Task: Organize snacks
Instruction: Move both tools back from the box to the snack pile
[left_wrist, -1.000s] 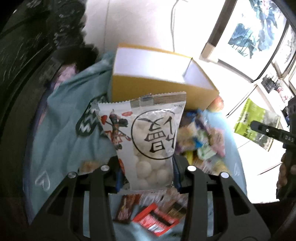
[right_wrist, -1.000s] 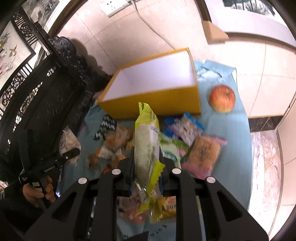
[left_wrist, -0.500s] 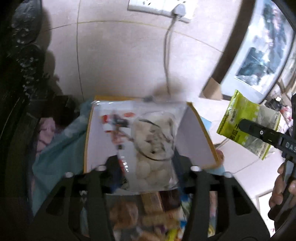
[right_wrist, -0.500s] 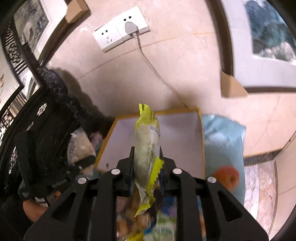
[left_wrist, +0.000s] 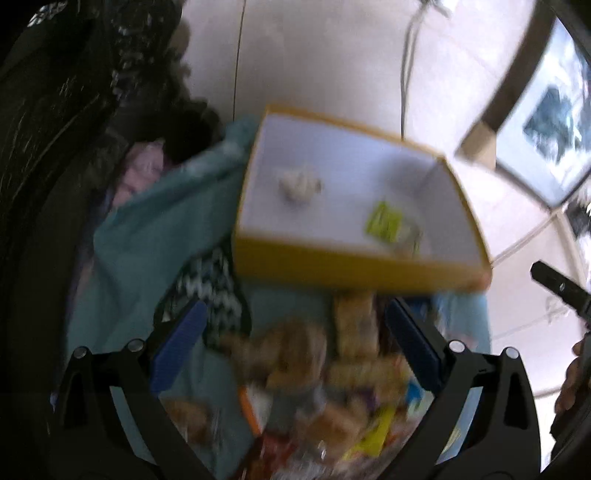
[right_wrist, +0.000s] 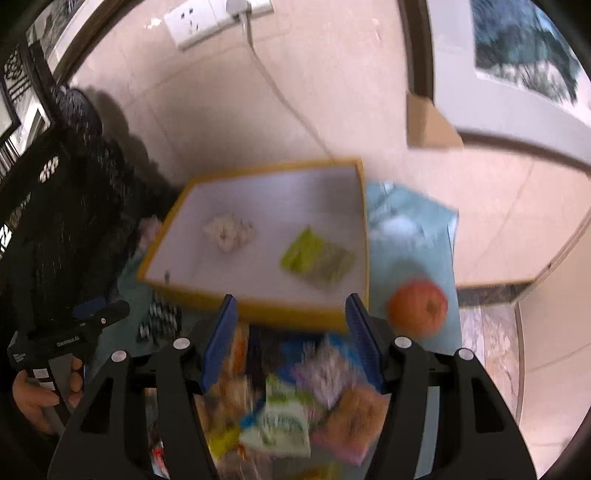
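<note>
Only the right wrist view shows the apple (right_wrist: 417, 308), right of the yellow box (right_wrist: 258, 310). A second ago each gripper clamped a packet; now the white-ball bag (left_wrist: 299, 184) and green packet (left_wrist: 386, 223) lie inside the box. The left gripper (left_wrist: 295, 343) and right gripper (right_wrist: 290, 336) are opening, empty, above the snack pile (right_wrist: 291, 406).

Two snack packets (right_wrist: 314, 254) in yellow box (right_wrist: 295, 314)

Both wrist cameras looked steeply down along their fingers, close above the teal cloth (left_wrist: 129, 266). They shared the yellow, white-lined cardboard box (left_wrist: 354, 264) (right_wrist: 258, 310), seen from opposite sides.
</note>
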